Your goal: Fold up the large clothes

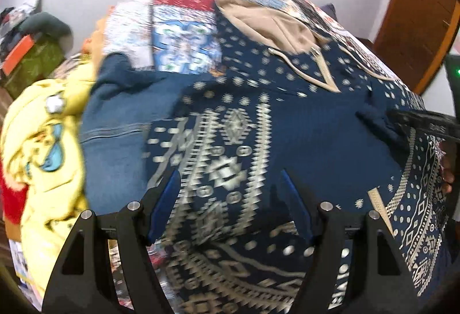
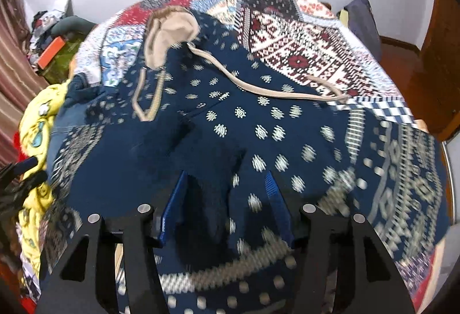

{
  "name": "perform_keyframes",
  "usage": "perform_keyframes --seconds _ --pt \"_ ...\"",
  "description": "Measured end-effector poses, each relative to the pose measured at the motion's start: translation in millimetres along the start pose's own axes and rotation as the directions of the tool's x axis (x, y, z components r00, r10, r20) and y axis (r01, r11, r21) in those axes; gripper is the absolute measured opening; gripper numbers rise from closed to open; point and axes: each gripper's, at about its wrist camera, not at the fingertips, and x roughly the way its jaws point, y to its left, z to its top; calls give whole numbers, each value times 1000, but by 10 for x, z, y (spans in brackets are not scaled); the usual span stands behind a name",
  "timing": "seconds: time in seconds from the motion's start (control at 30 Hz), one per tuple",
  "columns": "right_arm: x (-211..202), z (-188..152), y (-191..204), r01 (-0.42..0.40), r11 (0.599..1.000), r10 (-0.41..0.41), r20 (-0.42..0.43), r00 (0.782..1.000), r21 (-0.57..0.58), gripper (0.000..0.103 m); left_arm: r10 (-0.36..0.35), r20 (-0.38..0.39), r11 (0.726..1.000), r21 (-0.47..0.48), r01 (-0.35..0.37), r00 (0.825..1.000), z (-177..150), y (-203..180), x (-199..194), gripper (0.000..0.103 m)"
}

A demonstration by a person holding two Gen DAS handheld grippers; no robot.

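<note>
A large navy hoodie (image 1: 302, 124) with a cream pattern, beige hood lining (image 1: 270, 29) and beige drawstrings lies spread on a patchwork bedspread (image 1: 184, 38). My left gripper (image 1: 230, 179) is open just above its patterned front, with nothing between the fingers. In the right wrist view the hoodie (image 2: 258, 124) fills the middle, hood (image 2: 169, 32) at the far left. My right gripper (image 2: 227, 179) is open over a raised dark fold of the fabric. The right gripper also shows at the right edge of the left wrist view (image 1: 425, 121), touching the cloth.
A yellow printed garment (image 1: 49, 147) and a red one lie bunched at the bed's left side, also in the right wrist view (image 2: 37, 127). A cluttered green box with an orange item (image 1: 26, 55) stands by the far left wall. A wooden door (image 1: 417, 12) is at the right.
</note>
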Motion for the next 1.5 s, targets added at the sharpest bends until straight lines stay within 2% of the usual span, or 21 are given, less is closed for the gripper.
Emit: perform_keyframes --seconds 0.07,0.13,0.17,0.2,0.3,0.47,0.6,0.8,0.87,1.0,1.13,1.27,1.3,1.37,1.5 --pt "-27 11 -5 16 1000 -16 32 999 6 51 -24 -30 1000 -11 23 999 -11 -49 147 71" --pt "-29 35 -11 13 1000 -13 45 999 10 36 -57 -63 998 -32 55 996 -56 -111 319 71" --pt "-42 41 -5 -3 1000 3 46 999 3 21 -64 -76 997 -37 62 995 -75 -138 379 71" --pt "-41 47 -4 -28 1000 28 38 999 1 10 -72 -97 997 -41 68 993 -111 -165 460 71" --pt "-149 0 26 -54 998 56 54 997 -34 9 -65 -64 997 -41 62 996 -177 -199 486 74" --pt "-398 -55 71 -19 997 27 101 994 -77 9 -64 -65 997 -41 61 996 -189 -184 492 74" --pt "-628 -106 -101 34 998 -27 136 990 -51 9 -49 -63 998 -36 47 997 -192 -201 505 75" --pt "-591 -259 -490 103 994 -104 69 992 26 9 -30 -61 999 -45 27 998 -202 -222 509 78" --pt "-528 -361 -553 99 995 -99 32 995 30 9 -27 -61 998 -51 24 998 -205 -217 517 79" --pt "-528 -492 -606 122 992 -123 7 992 38 13 -17 -63 999 -51 14 998 -205 -222 518 80" --pt "-668 -535 -789 86 992 -85 -22 996 93 18 -9 -61 999 -53 6 998 -210 -222 520 82" --pt "-929 -600 -1118 79 980 -85 23 996 184 55 -5 -55 998 -55 2 998 -220 -225 514 82" --pt "-983 -612 -1231 75 974 -85 37 996 214 61 -4 -54 998 -55 1 999 -223 -226 511 82" --pt "-1050 -645 -1419 70 959 -86 45 995 276 64 -4 -53 999 -55 2 999 -226 -226 509 82" --pt "-1024 -769 -1965 55 892 -75 27 997 448 64 -4 -48 998 -55 2 999 -239 -227 496 82"
